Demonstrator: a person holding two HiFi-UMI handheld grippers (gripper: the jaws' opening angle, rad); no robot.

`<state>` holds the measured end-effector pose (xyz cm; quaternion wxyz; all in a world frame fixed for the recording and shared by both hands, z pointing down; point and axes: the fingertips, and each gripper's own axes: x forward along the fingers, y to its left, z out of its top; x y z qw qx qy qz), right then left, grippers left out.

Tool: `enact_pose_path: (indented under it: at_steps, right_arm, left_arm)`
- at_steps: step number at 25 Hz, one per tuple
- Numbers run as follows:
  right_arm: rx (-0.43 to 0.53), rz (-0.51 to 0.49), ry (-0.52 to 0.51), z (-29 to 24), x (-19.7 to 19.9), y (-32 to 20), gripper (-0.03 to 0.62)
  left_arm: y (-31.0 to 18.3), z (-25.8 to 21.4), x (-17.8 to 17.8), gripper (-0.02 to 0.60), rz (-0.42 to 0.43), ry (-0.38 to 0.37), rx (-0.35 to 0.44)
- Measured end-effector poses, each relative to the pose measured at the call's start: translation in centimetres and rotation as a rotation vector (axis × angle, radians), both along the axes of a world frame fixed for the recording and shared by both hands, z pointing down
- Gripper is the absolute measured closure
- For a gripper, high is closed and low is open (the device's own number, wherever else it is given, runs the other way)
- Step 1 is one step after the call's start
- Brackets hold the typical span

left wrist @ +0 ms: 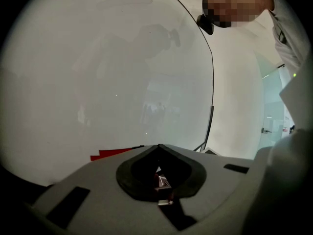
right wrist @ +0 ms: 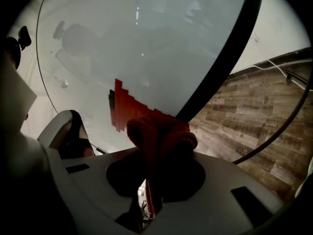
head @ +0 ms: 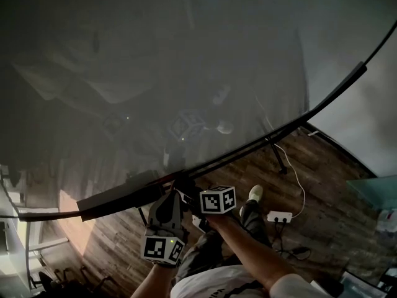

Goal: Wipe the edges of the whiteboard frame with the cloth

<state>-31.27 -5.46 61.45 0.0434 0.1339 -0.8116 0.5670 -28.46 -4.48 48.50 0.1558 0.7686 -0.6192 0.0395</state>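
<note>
The whiteboard (head: 155,73) fills most of the head view, and its dark frame (head: 291,120) curves from lower left to upper right. My right gripper (right wrist: 159,146) is shut on a bunched red cloth (right wrist: 161,133) right at the black frame edge (right wrist: 222,62); the cloth's red reflection (right wrist: 124,109) shows in the board. In the head view, both grippers sit side by side under the bottom frame edge, the right gripper (head: 189,191) just right of the left gripper (head: 170,190). The left gripper (left wrist: 157,148) points at the board surface (left wrist: 107,82), jaws together, nothing held.
A dark tray (head: 118,200) runs along the board's bottom edge at the left. Below is wooden floor (head: 322,185) with a stand leg (head: 279,157), a white power strip (head: 279,216) with cables, and the person's shoe (head: 255,194). A glass surface (head: 372,191) lies at the right.
</note>
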Motion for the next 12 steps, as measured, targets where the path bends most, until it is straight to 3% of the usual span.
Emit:
enact_pose_path:
  at_steps: [5, 12]
  right_arm:
    - [0.066, -0.026, 0.036, -1.3, 2.4, 0.7, 0.539]
    - [0.141, 0.086, 0.076, -5.8, 9.9, -0.8, 0.539]
  left_arm:
    - [-0.6, -0.9, 1.1, 0.574, 0.027, 0.005, 0.011]
    - [-1.6, -2.5, 4.6, 0.574, 0.09, 0.025, 0.016]
